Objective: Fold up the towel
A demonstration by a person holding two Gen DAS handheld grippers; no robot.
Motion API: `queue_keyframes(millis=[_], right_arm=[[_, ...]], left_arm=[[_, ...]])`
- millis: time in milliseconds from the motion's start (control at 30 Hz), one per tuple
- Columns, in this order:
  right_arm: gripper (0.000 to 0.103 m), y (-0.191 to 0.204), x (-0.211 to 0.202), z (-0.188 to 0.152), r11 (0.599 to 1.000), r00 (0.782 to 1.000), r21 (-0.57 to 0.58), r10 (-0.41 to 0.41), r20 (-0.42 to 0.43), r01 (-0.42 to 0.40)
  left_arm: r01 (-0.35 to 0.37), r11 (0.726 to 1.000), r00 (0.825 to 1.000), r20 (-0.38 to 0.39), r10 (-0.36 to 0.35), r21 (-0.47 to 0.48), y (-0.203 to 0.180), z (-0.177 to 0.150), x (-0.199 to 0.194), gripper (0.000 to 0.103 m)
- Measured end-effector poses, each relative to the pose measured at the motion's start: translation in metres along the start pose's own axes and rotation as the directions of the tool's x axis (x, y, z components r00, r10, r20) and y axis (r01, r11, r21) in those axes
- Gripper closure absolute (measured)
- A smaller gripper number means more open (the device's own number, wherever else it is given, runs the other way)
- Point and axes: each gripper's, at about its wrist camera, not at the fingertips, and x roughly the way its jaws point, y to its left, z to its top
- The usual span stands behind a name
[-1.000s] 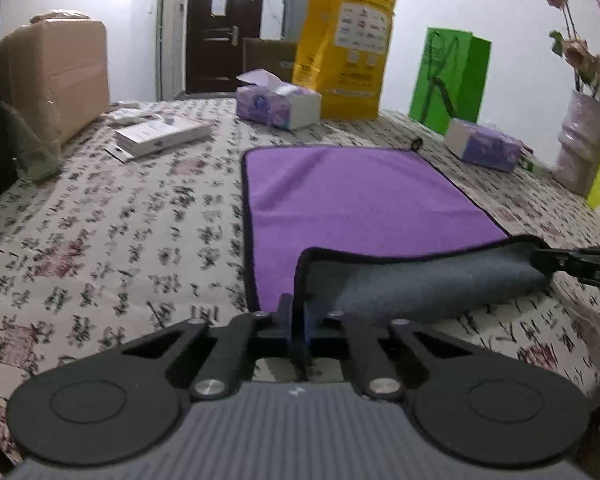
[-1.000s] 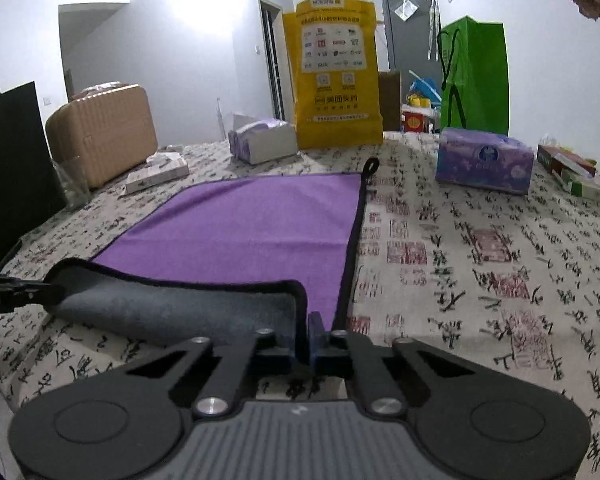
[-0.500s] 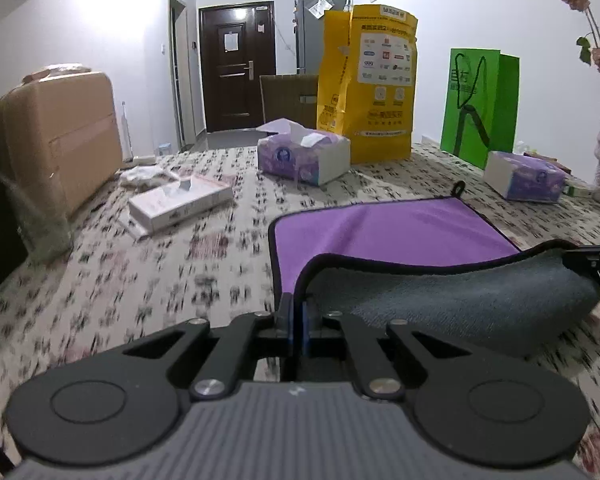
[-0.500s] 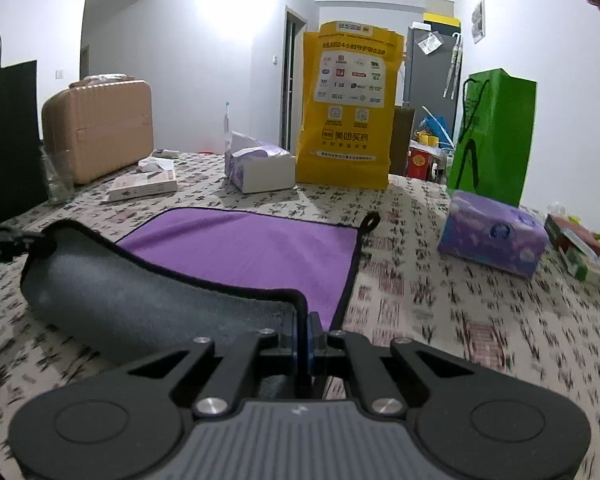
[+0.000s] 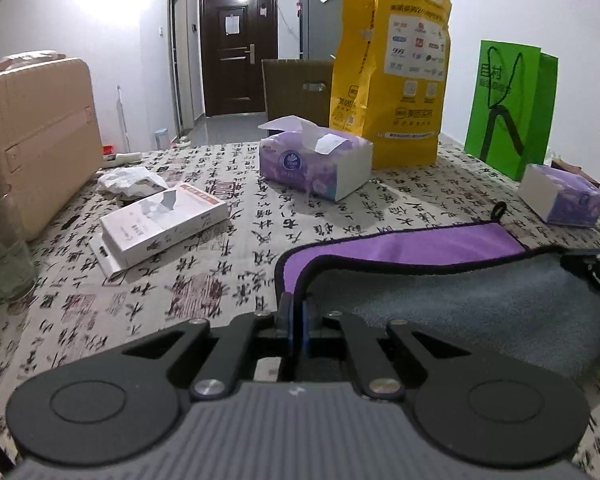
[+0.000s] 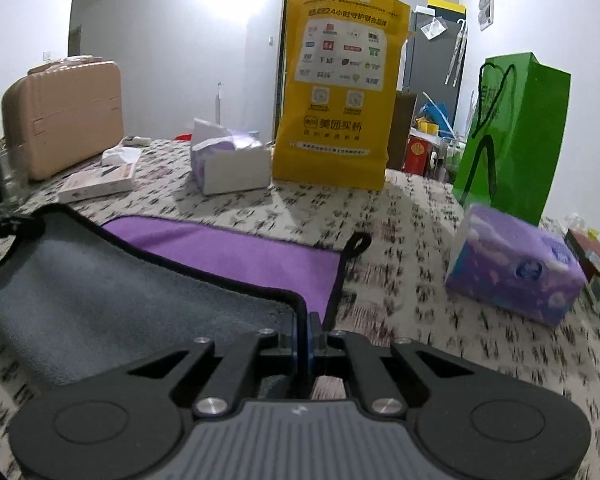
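Note:
The towel [image 5: 428, 246] is purple on top and grey underneath, with a black hem. It lies on the patterned tablecloth [image 5: 228, 240]. Its near edge is lifted and carried over the far part, grey side [image 5: 480, 304] up. My left gripper [image 5: 298, 312] is shut on the near left corner. My right gripper [image 6: 306, 326] is shut on the near right corner. The towel [image 6: 236, 252] sags between them, grey side [image 6: 100, 304] showing. Each gripper shows at the edge of the other's view, the right one [image 5: 592, 262] and the left one [image 6: 0, 224].
Beyond the towel stand an open tissue box [image 5: 316, 164], a yellow bag [image 5: 396, 92] and a green bag [image 5: 508, 108]. A second tissue pack [image 6: 516, 268] lies right. A white box [image 5: 160, 224], a glass [image 5: 4, 256] and a beige suitcase [image 5: 32, 136] are left.
Both grippers have carried the towel's near edge forward toward the far edge. Much less of the purple side shows now, and the far bags look closer.

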Motion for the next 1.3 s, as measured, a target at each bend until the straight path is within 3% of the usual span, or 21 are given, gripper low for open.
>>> queue_keyframes(millis=[367,633,767,900,1000,1133,1300], right_arm=[[0.099,-0.021,0.065,0.039,1.000,1.000,0.021,0.005,-0.018,-0.004],[0.098,-0.021,0.092,0.040,1.000,0.999,0.000,-0.017,-0.045,0.017],[0.093,-0.023,0.099,0.031,1.000,0.999,0.012,-0.024,-0.042,0.025],[0.080,-0.024,0.098,0.030,0.998,0.998,0.023,-0.051,-0.036,0.052],[0.069,-0.027,0.098,0.031,0.997,0.996,0.036,-0.073,-0.042,0.075],[0.040,-0.036,0.100,0.031,0.989,0.991,0.089,-0.116,-0.060,0.121],[0.026,-0.043,0.101,0.029,0.982,0.989,0.130,-0.130,-0.075,0.139]], left_arm=[[0.009,0.999,0.997,-0.072,-0.012,-0.044,0.016,0.029,0.065,0.098],[0.018,0.997,0.995,-0.093,-0.025,-0.072,0.022,0.028,0.092,0.098],[0.024,0.997,0.997,-0.066,-0.029,-0.067,0.025,0.021,0.093,0.093],[-0.026,0.998,0.999,-0.046,0.024,-0.061,0.025,0.018,0.093,0.066],[-0.022,0.996,0.998,-0.054,0.017,-0.092,0.030,0.018,0.095,0.055],[-0.046,0.994,0.998,-0.055,0.040,-0.101,0.030,0.016,0.095,0.026],[0.001,0.996,0.999,-0.046,-0.006,-0.090,0.028,0.014,0.092,0.014]])
